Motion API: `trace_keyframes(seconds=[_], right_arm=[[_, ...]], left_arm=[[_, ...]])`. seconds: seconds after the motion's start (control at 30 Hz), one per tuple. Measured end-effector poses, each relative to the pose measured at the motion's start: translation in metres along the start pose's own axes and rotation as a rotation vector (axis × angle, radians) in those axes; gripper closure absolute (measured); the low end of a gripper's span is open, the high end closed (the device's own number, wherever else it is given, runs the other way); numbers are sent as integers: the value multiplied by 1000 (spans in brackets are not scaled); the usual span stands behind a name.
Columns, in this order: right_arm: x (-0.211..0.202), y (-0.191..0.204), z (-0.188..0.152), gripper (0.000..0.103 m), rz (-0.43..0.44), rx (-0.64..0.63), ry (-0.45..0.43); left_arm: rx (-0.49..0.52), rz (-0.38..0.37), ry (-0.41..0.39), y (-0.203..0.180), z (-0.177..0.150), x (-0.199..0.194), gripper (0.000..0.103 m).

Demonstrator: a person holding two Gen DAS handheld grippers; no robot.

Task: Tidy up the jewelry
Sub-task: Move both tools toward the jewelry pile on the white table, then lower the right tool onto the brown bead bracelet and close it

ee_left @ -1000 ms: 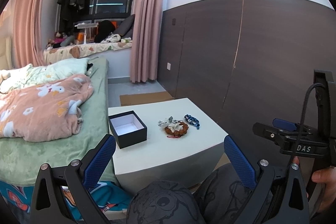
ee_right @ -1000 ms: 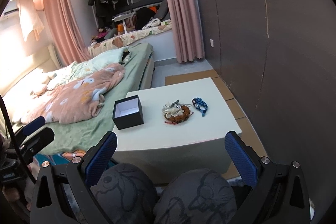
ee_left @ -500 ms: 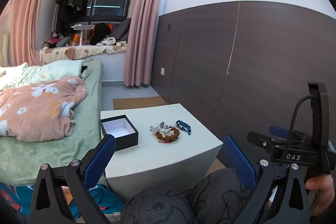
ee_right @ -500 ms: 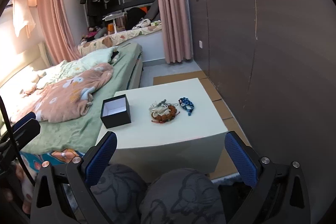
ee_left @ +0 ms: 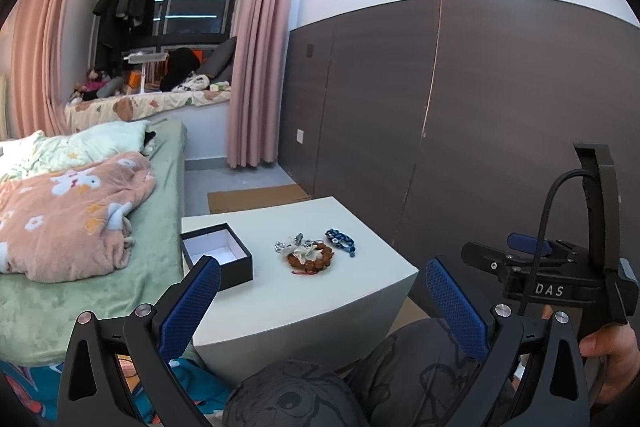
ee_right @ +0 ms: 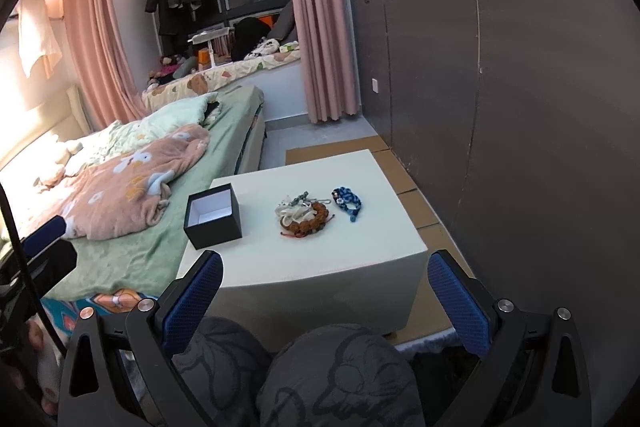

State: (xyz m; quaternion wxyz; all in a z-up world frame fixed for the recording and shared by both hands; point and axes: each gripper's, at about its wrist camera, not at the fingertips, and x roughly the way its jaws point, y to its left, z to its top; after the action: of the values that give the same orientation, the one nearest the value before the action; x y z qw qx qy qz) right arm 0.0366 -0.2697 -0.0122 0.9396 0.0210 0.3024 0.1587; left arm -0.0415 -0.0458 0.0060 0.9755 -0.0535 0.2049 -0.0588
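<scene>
Both grippers have drifted slightly nearer the worktop (ee_right: 320,259), jaws spread and empty; the jewelry (ee_right: 306,217) lies untouched beside the open box (ee_right: 213,215), so sorting hasn't begun.

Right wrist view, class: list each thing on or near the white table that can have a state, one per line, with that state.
black box: lid off, white inside, nothing in it
brown bead bracelet: on the table, outside the box
blue braided bracelet: on the table, apart from the box
left gripper: open, holding nothing
right gripper: open, holding nothing
</scene>
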Motion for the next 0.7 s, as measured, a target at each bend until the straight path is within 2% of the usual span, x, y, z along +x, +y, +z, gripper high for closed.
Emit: trace_keyframes(seconds=[0.2,0.37,0.63,0.7], right_arm=[[-8,-5,14,0,-17,21,-18],[-17,2,29,0,-38,-34,-54],[14,-6,41,0,19,-5,-2],[27,-10,44,0,4,3,20]], left_arm=[[-22,-11,16,4,4,12,1],[-28,-13,33,5,15,31,1],[1,-3,72,5,28,79,1],[-7,-8,88,7,29,92,1]])
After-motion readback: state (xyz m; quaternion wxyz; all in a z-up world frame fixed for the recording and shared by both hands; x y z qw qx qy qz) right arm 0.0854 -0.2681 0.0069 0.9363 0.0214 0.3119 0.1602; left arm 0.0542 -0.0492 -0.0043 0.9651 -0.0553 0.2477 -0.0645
